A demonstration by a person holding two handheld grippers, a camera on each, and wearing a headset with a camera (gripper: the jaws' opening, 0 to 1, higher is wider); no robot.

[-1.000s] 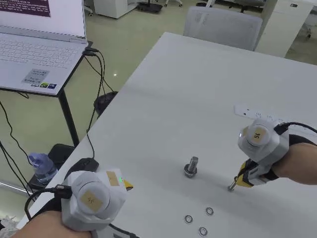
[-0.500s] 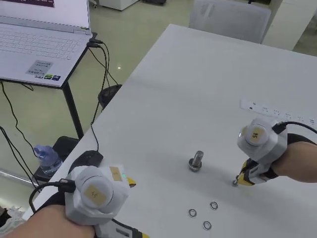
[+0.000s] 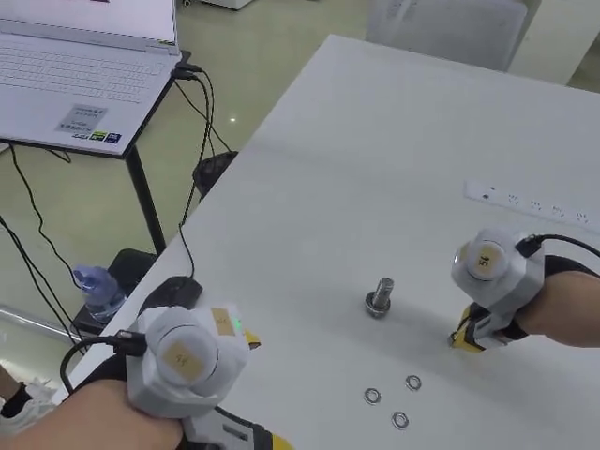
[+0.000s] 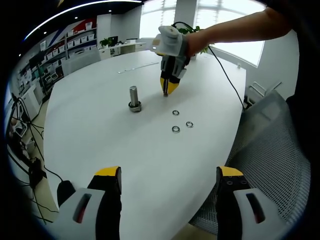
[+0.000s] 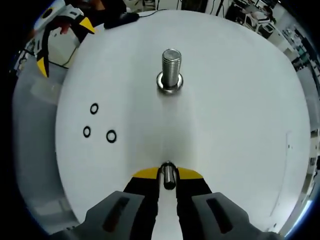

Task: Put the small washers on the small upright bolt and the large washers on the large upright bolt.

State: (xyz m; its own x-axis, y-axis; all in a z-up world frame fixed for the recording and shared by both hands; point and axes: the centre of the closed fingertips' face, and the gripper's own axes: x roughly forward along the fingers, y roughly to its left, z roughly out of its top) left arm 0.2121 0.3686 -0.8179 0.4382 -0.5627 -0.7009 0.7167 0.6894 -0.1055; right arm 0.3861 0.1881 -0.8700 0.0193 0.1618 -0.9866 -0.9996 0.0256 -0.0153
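The large bolt (image 3: 380, 298) stands upright mid-table, head down; it also shows as large bolt (image 4: 133, 97) and large bolt (image 5: 171, 70). Three small washers (image 3: 395, 399) lie flat in front of it, seen too as washers (image 4: 180, 122) and washers (image 5: 97, 125). My right gripper (image 3: 466, 339) is to the bolt's right, shut on the small bolt (image 5: 168, 176), which it holds down against the table; the small bolt (image 4: 165, 93) pokes out below its yellow tips. My left gripper (image 4: 168, 172) hangs open and empty near the table's near-left edge, away from the parts.
A laptop (image 3: 84, 56) sits on a stand to the left, with cables and a water bottle (image 3: 98, 286) below it. A power strip (image 3: 534, 202) lies at the far right. A mesh chair (image 4: 270, 150) stands beside the table edge.
The small bolt, slanting out left of the right gripper's tips before, has swung in under them and now stands against the table. The left gripper has hardly moved; the head camera shifted.
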